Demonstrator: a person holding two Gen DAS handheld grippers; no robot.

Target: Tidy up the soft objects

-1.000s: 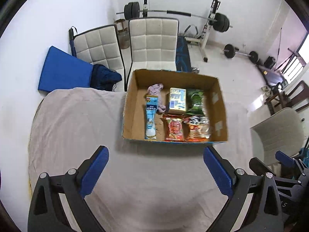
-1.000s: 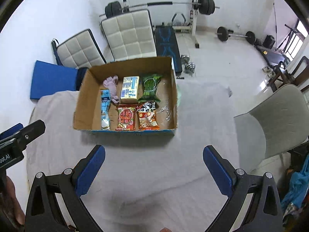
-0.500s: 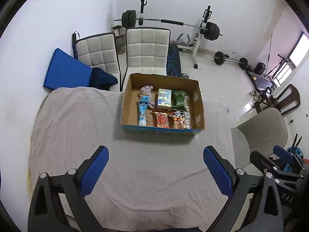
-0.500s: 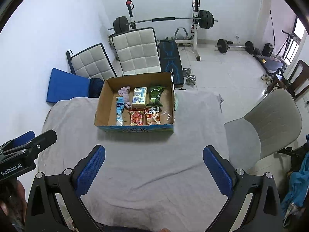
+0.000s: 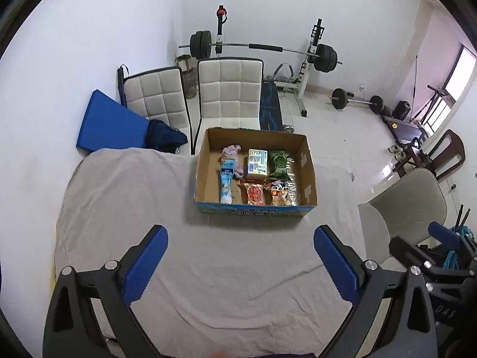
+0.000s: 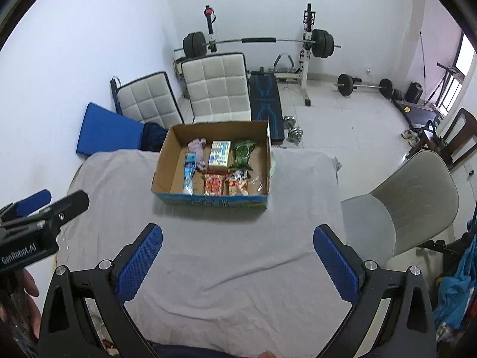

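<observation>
A cardboard box (image 5: 205, 161) (image 6: 165, 158) stands on the far part of a table covered with a grey cloth (image 5: 125, 197) (image 6: 208, 253). Inside it lie a pink cloth (image 5: 232, 151), a blue pack (image 5: 225, 180), a yellow-blue packet (image 5: 257, 164), a green bag (image 5: 278, 164), a red snack bag (image 5: 254, 194) and an orange snack bag (image 5: 279, 194). My left gripper (image 5: 241, 262) is open and empty, well back from the box. My right gripper (image 6: 237, 261) is open and empty too, also back from the box.
Two white padded chairs (image 5: 228, 89) and a blue mat (image 5: 108, 125) stand behind the table. A grey chair (image 6: 414, 200) is at the table's right side. A barbell rack (image 5: 262, 50) and weights stand on the floor beyond. The left gripper's body shows at the right wrist view's left edge (image 6: 32, 226).
Both grippers have pulled back and risen away from the box, which now looks smaller and farther. Both stay open and empty. The box contents have not moved.
</observation>
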